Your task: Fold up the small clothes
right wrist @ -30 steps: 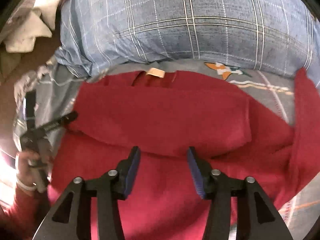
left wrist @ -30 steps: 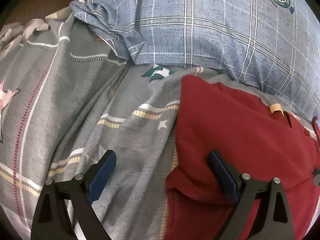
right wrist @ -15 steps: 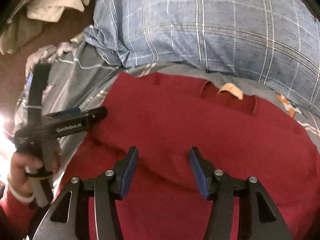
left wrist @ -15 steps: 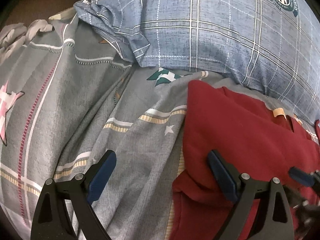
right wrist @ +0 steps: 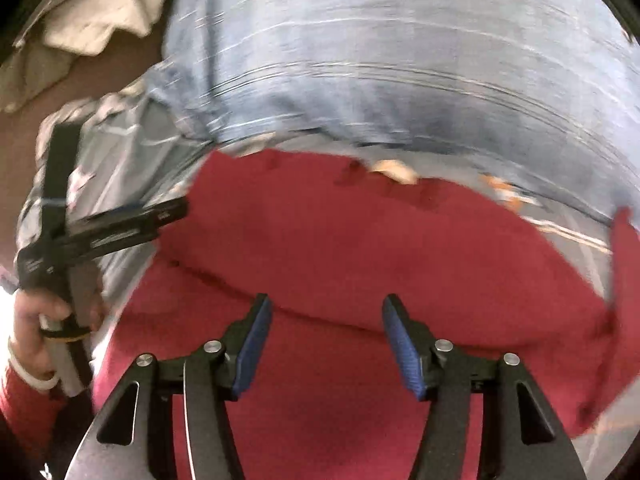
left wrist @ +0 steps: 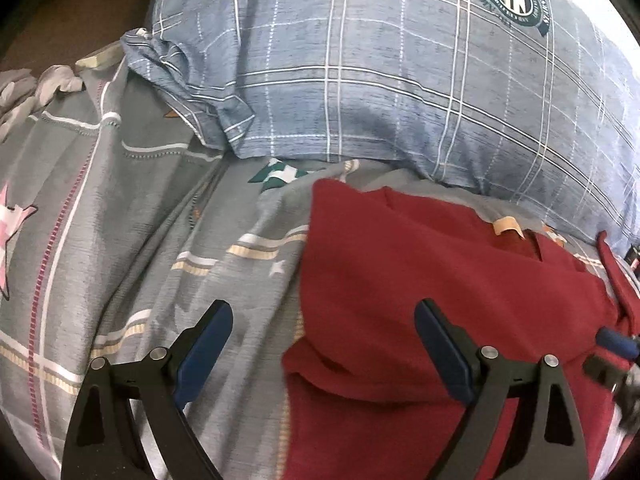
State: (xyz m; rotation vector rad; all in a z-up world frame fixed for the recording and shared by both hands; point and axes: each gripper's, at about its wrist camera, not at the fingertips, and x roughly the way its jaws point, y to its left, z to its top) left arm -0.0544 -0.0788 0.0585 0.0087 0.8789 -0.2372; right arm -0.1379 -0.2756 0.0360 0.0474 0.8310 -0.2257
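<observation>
**Blurred and cut-off parts**

The right wrist view is smeared throughout: the plaid pillow (right wrist: 400,60) ahead of the right gripper (right wrist: 326,344) is streaked, its pattern unreadable. The red garment (left wrist: 460,300) is cut off by the lower edge. In the left wrist view, the other gripper's tip is blurred.

A bed (left wrist: 120,220) covered in a grey sheet printed with stripes and stars. A blue plaid pillow (left wrist: 380,72) lies at its far side. A red garment (left wrist: 440,280), partly folded, lies flat on the sheet just before the pillow.
</observation>
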